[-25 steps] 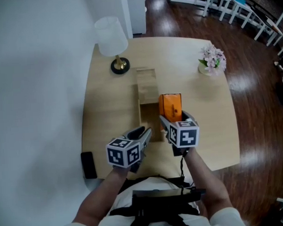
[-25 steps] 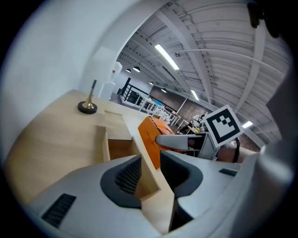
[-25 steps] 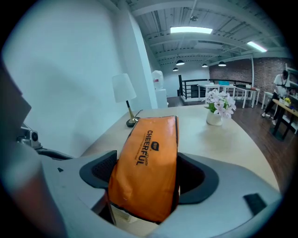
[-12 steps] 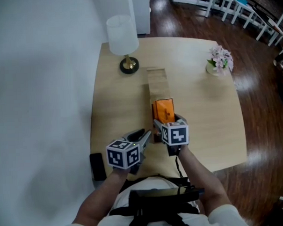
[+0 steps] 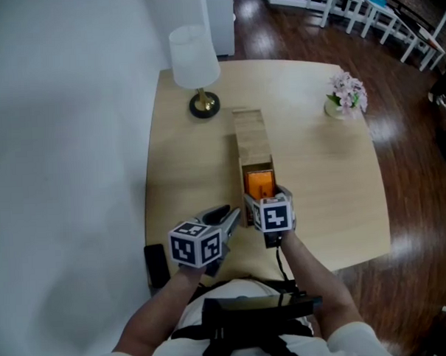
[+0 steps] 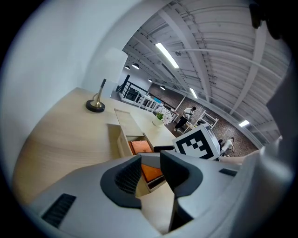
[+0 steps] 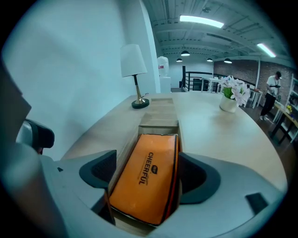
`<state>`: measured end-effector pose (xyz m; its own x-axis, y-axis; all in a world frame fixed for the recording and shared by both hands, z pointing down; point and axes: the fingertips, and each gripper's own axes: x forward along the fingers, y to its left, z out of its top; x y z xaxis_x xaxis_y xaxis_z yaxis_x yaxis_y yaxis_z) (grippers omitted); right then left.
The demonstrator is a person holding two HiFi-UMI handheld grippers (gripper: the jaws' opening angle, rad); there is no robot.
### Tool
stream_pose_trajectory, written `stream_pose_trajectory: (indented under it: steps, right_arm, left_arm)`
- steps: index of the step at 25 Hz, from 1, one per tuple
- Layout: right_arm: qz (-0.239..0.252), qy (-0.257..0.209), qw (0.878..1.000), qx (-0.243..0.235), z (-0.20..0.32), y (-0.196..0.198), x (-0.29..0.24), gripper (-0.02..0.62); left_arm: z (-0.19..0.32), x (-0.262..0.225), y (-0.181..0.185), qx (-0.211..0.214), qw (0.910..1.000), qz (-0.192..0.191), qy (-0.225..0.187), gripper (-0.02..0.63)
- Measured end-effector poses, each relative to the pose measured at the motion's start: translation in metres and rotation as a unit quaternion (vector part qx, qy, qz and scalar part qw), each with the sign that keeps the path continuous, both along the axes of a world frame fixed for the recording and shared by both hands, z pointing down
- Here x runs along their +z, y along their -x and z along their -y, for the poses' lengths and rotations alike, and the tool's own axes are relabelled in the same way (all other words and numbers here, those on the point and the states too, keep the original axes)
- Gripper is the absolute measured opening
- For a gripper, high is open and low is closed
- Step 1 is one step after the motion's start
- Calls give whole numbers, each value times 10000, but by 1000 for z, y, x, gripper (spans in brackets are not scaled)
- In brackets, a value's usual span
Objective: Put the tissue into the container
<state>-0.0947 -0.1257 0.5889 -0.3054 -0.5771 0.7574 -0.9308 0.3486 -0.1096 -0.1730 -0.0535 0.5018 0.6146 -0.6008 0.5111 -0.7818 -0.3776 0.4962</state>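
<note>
Tissue pack (image 7: pixel 148 179), orange, is sitting clamped between the jaws of the right gripper (image 5: pixel 267 200), pads pressing on its long sides. Pack is tilting: far end dipping into the open end of the wooden container (image 5: pixel 250 132), near end riding above the rim. Container is lying lengthwise in the middle of the table (image 5: pixel 186 168), its far half looking lidded. Left gripper (image 6: pixel 151 175) is hovering just beside, jaws apart, nothing between them.

Step in hand, by my reading: seating the pack. Fit is looking snug. That is calling for keeping the pack in line with the side walls, lowering the near end level, and letting go only once it is resting inside. Otherwise a corner risks catching the rim.
</note>
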Motion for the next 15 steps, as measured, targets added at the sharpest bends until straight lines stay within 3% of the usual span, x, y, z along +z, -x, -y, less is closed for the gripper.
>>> stream_pose_trajectory:
  steps: [11,15]
  right_arm:
    - [610,-491,9968,-168,-22,-23,-62,406]
    - [754,-677,9946,-210,-42,-51,-93,235]
  left_arm:
    - [-16,-17,-8,-2,9996,-252,-140,106]
    - [-27,-36,-15,22,9984,-396,-395,47]
